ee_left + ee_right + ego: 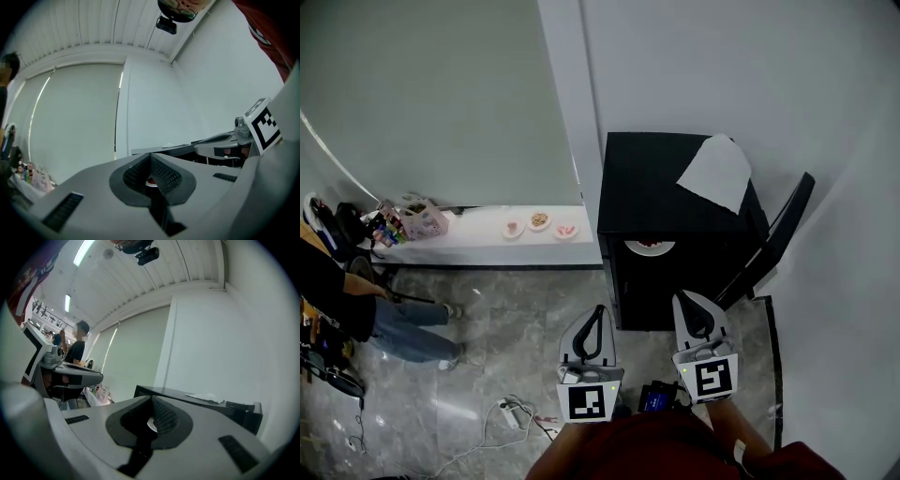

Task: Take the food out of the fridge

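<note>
Black fridge (pixel 656 183), plate of food (pixel 650 247) inside, ahead of left tool (pixel 600 309) and right tool (pixel 679 298), both closed, empty.

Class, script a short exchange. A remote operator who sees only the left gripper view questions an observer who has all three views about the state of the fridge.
Operator: My view is mostly gripper body. Is the fridge open?
Observer: Yes. The head view shows the black fridge with its door swung wide open to the person's right.
Operator: Is there any food to take out?
Observer: Yes. A plate of food sits on a shelf near the top of the opening.
</note>
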